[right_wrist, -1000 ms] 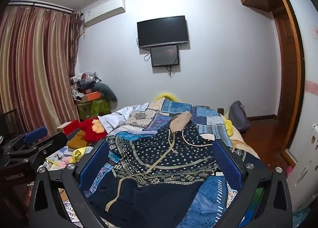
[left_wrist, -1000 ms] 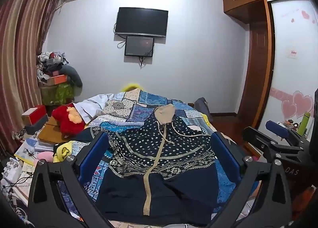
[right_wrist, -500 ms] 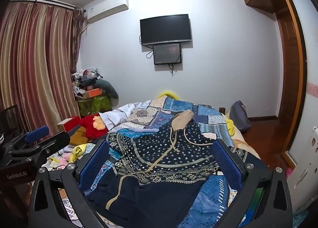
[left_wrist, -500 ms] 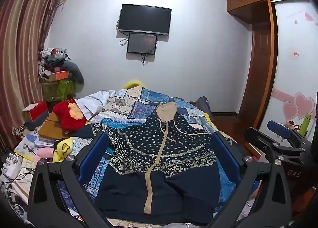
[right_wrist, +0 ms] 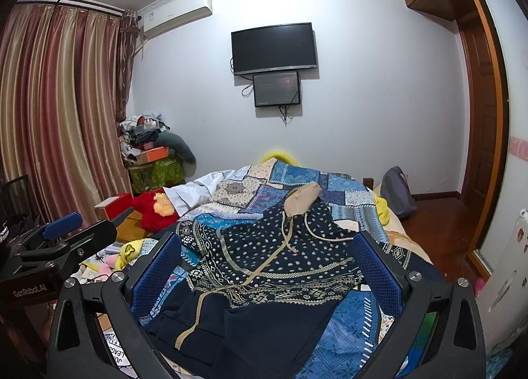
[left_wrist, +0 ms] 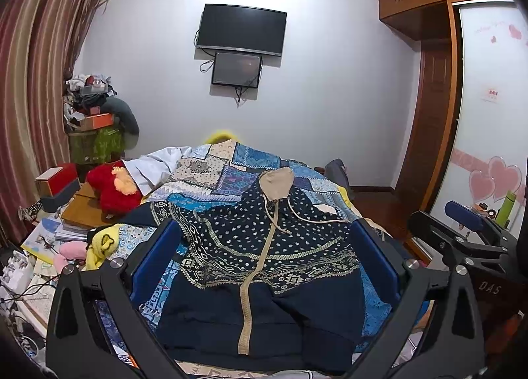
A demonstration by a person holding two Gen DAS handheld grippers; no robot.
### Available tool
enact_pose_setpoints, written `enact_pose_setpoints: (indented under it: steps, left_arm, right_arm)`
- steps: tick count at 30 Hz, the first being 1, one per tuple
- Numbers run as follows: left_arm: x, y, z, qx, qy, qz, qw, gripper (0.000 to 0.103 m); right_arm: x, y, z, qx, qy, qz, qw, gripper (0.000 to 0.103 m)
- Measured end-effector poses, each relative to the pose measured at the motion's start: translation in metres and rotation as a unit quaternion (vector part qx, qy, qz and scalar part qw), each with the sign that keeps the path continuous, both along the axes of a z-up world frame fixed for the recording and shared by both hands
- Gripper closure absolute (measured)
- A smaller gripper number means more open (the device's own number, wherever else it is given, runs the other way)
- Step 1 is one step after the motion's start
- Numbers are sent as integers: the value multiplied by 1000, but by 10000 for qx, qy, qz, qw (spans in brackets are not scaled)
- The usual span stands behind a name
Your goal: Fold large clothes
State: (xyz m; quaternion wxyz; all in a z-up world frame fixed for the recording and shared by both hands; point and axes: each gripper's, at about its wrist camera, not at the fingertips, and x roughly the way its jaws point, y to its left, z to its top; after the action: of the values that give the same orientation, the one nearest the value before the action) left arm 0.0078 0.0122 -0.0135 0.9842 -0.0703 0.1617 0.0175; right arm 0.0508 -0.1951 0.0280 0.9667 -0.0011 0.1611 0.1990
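Note:
A dark navy hooded jacket [left_wrist: 264, 263] with white dots, patterned bands, a tan zipper and a tan hood lies flat on the patchwork bedspread [left_wrist: 250, 164], hood away from me. It also shows in the right wrist view [right_wrist: 274, 273]. My left gripper [left_wrist: 264, 253] is open and empty, held above the jacket's lower half. My right gripper [right_wrist: 267, 266] is open and empty, above the jacket's right part. The right gripper also shows at the right edge of the left wrist view [left_wrist: 462, 230], and the left gripper at the left edge of the right wrist view [right_wrist: 62, 240].
A red plush toy [left_wrist: 112, 187], boxes, books and clutter lie left of the bed. A pile of clothes [left_wrist: 95, 105] stands in the far left corner by the curtains. A wardrobe [left_wrist: 491, 115] is on the right. A TV [left_wrist: 241, 29] hangs on the far wall.
Both grippers have drifted slightly, so the view shifted a little. The jacket has not moved and both grippers stay open.

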Motion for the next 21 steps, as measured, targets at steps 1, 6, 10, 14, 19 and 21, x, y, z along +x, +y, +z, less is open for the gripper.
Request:
enact_pose_setpoints:
  steps: [1, 6, 10, 14, 19, 21]
  left_arm:
    - [0, 0, 0, -1, -3, 3, 10000, 0]
    - [1, 0, -1, -14, 0, 0, 10000, 0]
    - [1, 0, 0, -45, -5, -4, 10000, 0]
    - [1, 0, 1, -55, 4, -13, 10000, 0]
    - [1, -2, 3, -27, 4, -33, 10000, 0]
    - [1, -3, 4, -9, -1, -36, 10000, 0]
  right_arm:
    - [0, 0, 0, 1, -4, -3, 10000, 0]
    - [1, 0, 1, 1, -10, -15, 10000, 0]
    - [3, -1, 0, 19, -8, -44, 10000, 0]
    - [4, -3, -1, 45, -10, -63, 10000, 0]
    - [3, -4, 2, 38, -18, -70, 10000, 0]
    - [3, -5, 2, 45, -15, -72, 10000, 0]
